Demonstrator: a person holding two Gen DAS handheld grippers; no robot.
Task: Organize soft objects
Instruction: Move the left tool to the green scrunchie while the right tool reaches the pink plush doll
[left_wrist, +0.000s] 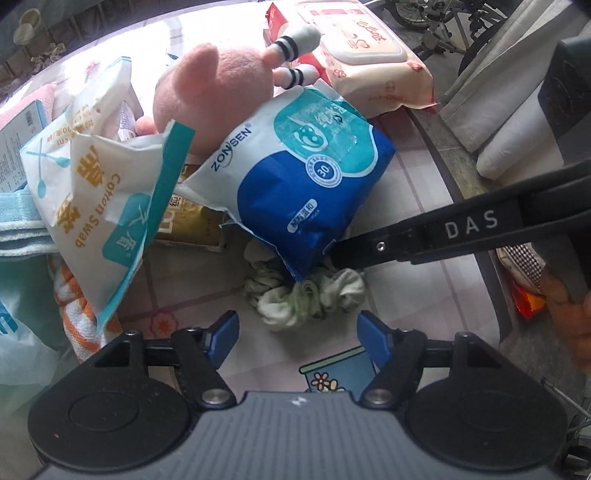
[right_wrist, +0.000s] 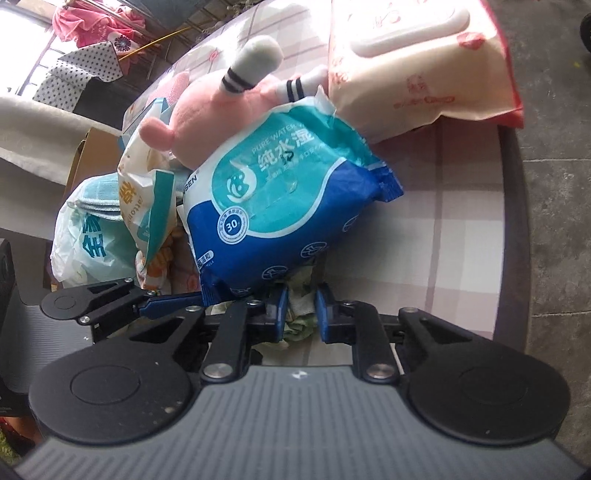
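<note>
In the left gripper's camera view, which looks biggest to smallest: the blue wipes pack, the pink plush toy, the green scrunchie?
1. Blue wipes pack
2. Pink plush toy, partly hidden and farther off, so unsure
3. Green scrunchie

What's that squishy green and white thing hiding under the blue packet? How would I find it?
Find the big blue and white wipes packet in the middle of the checked tablecloth. Peeking from under its near corner is a crumpled green-and-white cloth bundle. Unlike the shiny packets around it, it is soft, frilly fabric.
</note>
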